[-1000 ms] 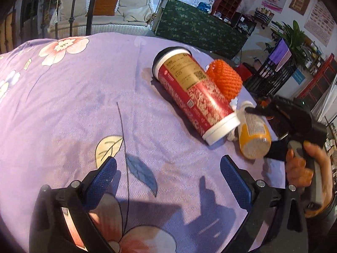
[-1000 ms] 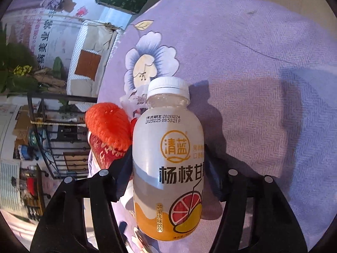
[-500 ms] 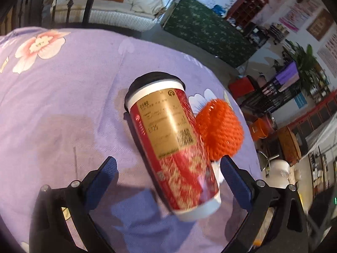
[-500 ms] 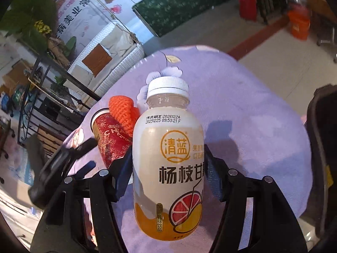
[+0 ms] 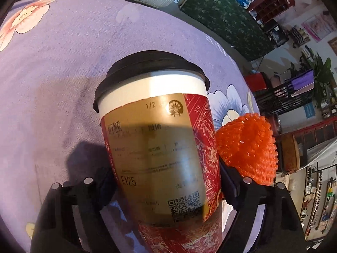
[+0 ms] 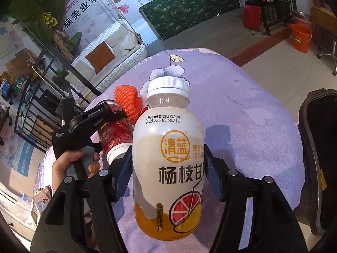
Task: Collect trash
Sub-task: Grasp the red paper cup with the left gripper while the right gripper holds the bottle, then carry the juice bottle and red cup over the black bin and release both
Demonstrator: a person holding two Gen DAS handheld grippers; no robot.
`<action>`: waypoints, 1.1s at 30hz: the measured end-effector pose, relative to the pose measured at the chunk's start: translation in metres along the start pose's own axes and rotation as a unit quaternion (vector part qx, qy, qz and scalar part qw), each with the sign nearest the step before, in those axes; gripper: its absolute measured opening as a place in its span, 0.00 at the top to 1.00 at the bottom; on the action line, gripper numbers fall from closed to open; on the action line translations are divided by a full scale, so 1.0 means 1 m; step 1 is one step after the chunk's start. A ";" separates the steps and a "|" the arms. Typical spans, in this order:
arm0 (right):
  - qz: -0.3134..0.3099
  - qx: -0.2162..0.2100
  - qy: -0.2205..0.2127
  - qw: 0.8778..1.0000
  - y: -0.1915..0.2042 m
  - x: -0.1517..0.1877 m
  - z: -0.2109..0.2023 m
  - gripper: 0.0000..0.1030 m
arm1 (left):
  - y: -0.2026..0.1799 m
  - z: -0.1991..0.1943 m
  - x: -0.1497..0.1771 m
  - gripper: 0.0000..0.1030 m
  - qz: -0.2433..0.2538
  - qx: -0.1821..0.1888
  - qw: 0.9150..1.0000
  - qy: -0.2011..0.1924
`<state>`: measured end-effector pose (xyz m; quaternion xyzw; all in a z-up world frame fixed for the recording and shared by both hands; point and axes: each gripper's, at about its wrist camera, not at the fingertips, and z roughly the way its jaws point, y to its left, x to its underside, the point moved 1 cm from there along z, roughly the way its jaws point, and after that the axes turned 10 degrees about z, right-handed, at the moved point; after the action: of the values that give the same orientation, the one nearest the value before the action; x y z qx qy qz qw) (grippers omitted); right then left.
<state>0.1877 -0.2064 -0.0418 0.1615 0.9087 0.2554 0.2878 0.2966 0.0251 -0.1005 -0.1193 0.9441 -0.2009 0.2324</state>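
Nearest in the right wrist view, the right gripper has its jaws closed on the waist of a juice bottle. The white cap points away and the bottle is clear of the purple flowered cloth on the tabletop, a hold that suits carrying it off. At the near right edge stands a dark bin, probably where the trash is meant to go, which would explain why the bottle is already raised.

In the left wrist view, the left gripper has its jaws pressed to both sides of a red and gold paper cup, black lid pointing away. The grip sits on the lower half of the cup, by my reading because the narrower end fits between the jaws. Whether the cup rests on the cloth or is lifted, I cannot tell.

Just beyond the cup, to its right and close against it, lies an orange foam net, in neither gripper. It appears to be the piece left to collect.

Farther off are a wicker sofa and an orange bucket on the floor.
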 end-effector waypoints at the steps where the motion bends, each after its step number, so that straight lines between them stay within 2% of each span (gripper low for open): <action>1: 0.000 0.002 -0.001 1.000 -0.002 0.000 0.000 0.39 | 0.000 -0.003 0.003 0.23 0.001 0.003 1.000 -0.003; 7: 0.004 0.001 -0.003 1.000 -0.006 0.003 -0.002 0.39 | 0.010 -0.035 0.025 0.23 -0.006 0.024 0.999 -0.036; 11: 0.006 0.000 -0.003 1.000 -0.009 0.005 -0.003 0.39 | 0.016 -0.064 0.041 0.24 -0.004 0.040 0.996 -0.078; 15: 0.011 0.000 -0.004 1.000 -0.011 0.008 -0.004 0.39 | 0.013 -0.091 0.063 0.25 0.014 0.041 0.991 -0.123; 25: 0.002 -0.001 -0.022 1.000 -0.018 0.018 -0.021 0.39 | -0.022 -0.141 0.103 0.27 0.072 0.034 0.972 -0.220; 33: 0.006 0.001 -0.047 0.999 -0.039 0.024 -0.049 0.39 | -0.050 -0.161 0.122 0.27 0.115 0.066 0.959 -0.250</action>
<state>0.1338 -0.2462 -0.0401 0.1791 0.8934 0.2483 0.3288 0.1198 -0.0064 0.0042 -0.0408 0.8477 -0.1986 0.4901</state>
